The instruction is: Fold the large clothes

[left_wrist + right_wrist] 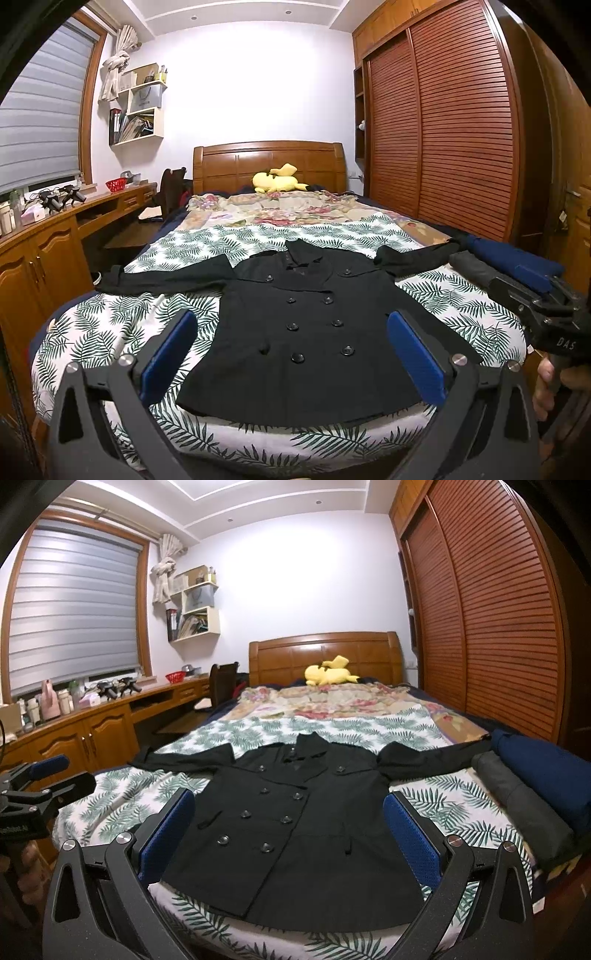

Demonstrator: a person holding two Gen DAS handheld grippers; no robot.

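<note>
Bed (369, 236) fills the middle of both frames, covered by a leaf-print sheet (110, 325) in the lower half and a floral quilt (280, 206) further up toward the wooden headboard (266, 162). Slatted wardrobe (443, 129) takes the right side of the frame; long wooden tabletop (55, 221) with cabinets runs along the left under a window blind (37, 122).

Black double-breasted coat (306, 339) lies flat, front up, buttoned, on the leaf-print sheet at center frame, collar toward the headboard, hem toward the cameras. Both sleeves spread out sideways, left one to the left edge of the bed, right one reaching the folded clothes at right.

Folded navy garment (546, 775) and folded grey garment (517, 805) sit side by side, touching, at the right edge of the bed. Yellow plush toy (277, 179) rests by the headboard.

Left gripper (291, 354) is wide open, blue pads apart over the coat's lower part, holding nothing. Right gripper (288, 834) is also wide open, empty, above the coat's hem area. Right gripper body shows at right edge of the left wrist view, a hand (546, 384) on its handle. Red basket (116, 184) is on the tabletop, upper left.
</note>
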